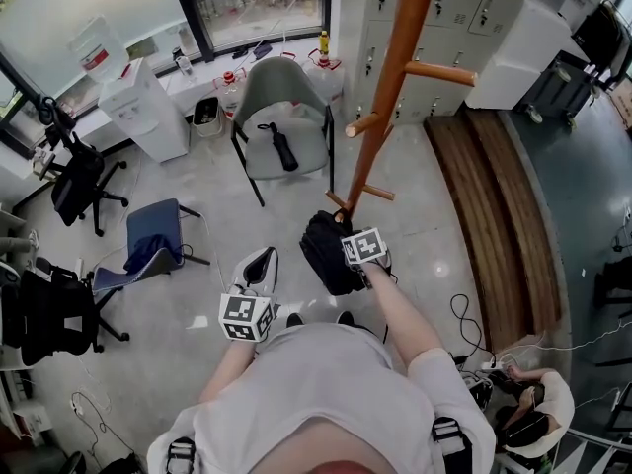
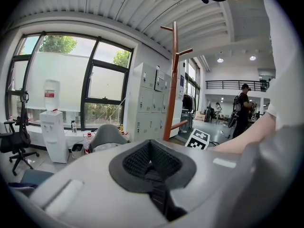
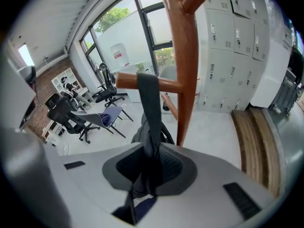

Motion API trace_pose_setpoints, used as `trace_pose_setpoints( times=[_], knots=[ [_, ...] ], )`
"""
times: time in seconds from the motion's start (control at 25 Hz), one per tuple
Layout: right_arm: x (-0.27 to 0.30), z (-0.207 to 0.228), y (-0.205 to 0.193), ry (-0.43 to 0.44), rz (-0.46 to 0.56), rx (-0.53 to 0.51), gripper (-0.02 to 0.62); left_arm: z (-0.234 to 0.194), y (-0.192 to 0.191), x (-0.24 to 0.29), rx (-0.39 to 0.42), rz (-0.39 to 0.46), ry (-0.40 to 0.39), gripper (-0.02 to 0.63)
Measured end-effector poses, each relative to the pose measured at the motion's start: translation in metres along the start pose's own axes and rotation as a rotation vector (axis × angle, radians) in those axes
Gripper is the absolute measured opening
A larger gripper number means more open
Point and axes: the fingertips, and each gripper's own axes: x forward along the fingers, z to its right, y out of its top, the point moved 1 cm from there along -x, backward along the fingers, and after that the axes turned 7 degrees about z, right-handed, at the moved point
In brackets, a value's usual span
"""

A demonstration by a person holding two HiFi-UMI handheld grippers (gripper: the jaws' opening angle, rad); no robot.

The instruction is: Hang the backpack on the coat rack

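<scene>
The black backpack (image 1: 326, 255) hangs close to the brown wooden coat rack (image 1: 390, 77), low beside its pole. In the right gripper view its dark strap (image 3: 148, 108) lies looped over a low peg (image 3: 166, 85) and runs down between the jaws. My right gripper (image 1: 355, 240) sits just above the bag, tilted downward, its pads closed on that strap (image 3: 147, 148). My left gripper (image 1: 262, 263) is held apart to the left at waist height, shut with nothing in it (image 2: 151, 151). The rack's pole (image 2: 174, 80) shows ahead of it.
A grey chair (image 1: 284, 117) carrying a black umbrella stands behind the rack. A blue chair (image 1: 153, 230) and black office chairs (image 1: 79, 181) are to the left, with a water dispenser (image 1: 143, 107) beyond. A wooden bench (image 1: 494, 196) and lockers (image 1: 444, 18) are on the right, with cables (image 1: 464, 314) on the floor.
</scene>
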Motion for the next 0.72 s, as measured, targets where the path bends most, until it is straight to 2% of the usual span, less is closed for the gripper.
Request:
trace_pose_setpoints(
  times=[0.32,0.72],
  knots=[
    [0.0062,-0.0019,0.0017,0.016,-0.067,-0.043,0.076,-0.0017,-0.0031,0.0011,-0.003,-0.007,0.000,0.009],
    [0.0096,0.0035,-0.0004,0.002,-0.136,-0.040,0.102,-0.0034,-0.0073,0.0027,-0.004,-0.009,-0.002,0.009]
  ],
)
